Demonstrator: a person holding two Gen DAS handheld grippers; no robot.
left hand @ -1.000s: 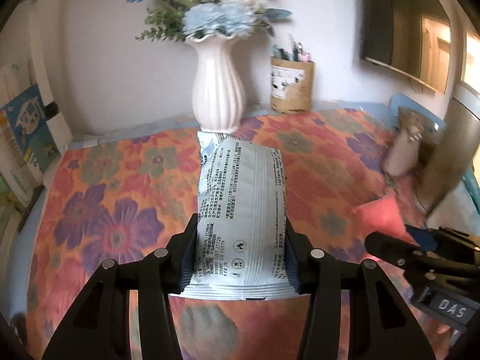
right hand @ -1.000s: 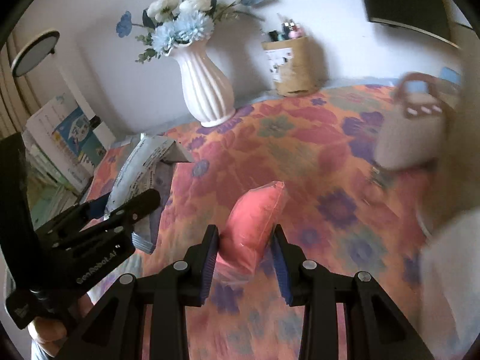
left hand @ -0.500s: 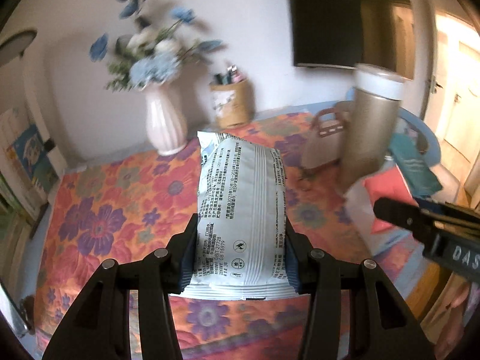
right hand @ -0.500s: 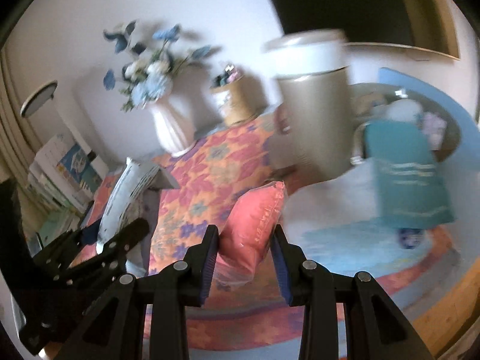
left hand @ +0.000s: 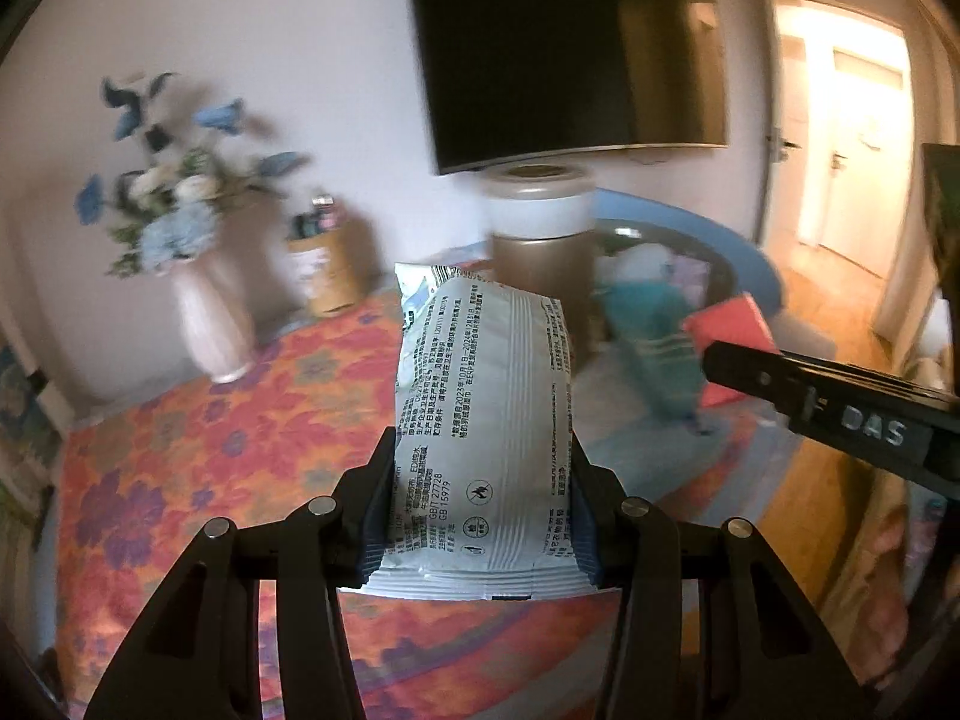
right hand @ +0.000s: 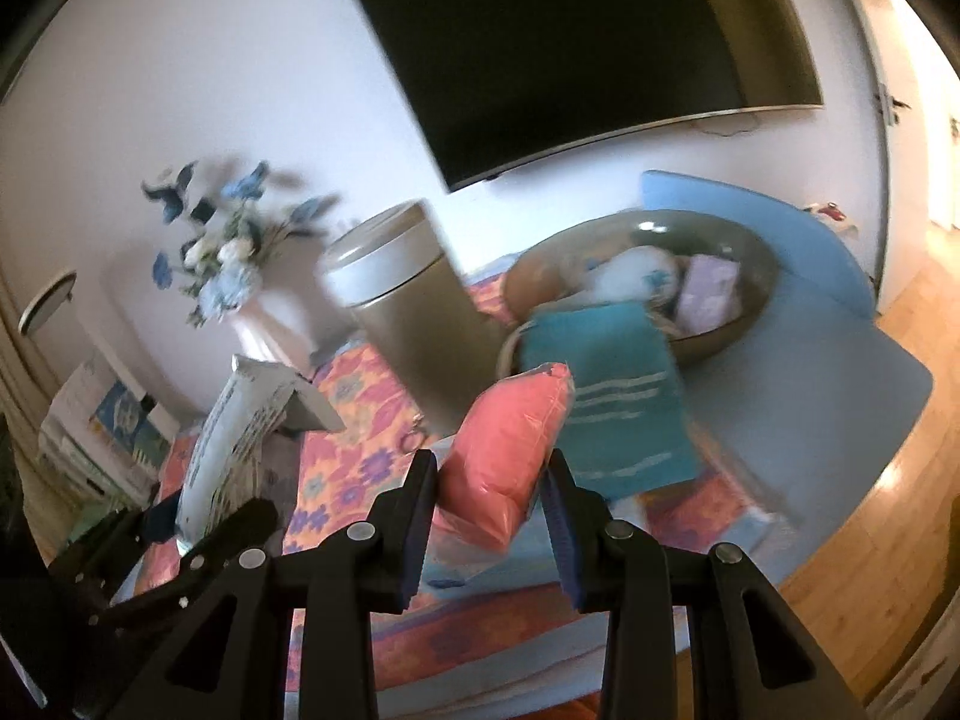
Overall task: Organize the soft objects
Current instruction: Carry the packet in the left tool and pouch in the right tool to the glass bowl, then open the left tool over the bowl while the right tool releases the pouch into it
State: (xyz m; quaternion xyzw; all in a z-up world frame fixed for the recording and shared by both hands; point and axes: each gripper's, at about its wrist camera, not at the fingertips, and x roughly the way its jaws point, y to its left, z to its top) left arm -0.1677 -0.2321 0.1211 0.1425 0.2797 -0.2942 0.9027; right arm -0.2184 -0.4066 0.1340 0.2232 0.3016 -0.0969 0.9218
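White printed plastic wipes pack (left hand: pixel 480 420), pinched in left claw (left hand: pixel 480 516), long axis pointing forward off the fingertips. Coral-pink soft plastic pouch (right hand: pixel 504 450), clamped in right claw (right hand: pixel 489 516), lying likewise. Both claws have swung from the floral cloth toward the brown bowl (right hand: pixel 720 342) ahead-right; likely drop-off next.

Daylight from doorway (left hand: pixel 840 138) at right; bkgd motion-blurred, fisheye edges dark, warped.

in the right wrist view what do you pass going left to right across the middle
White wipes pack → flower vase → metal canister → pink packet in the right tongs → teal towel → bowl
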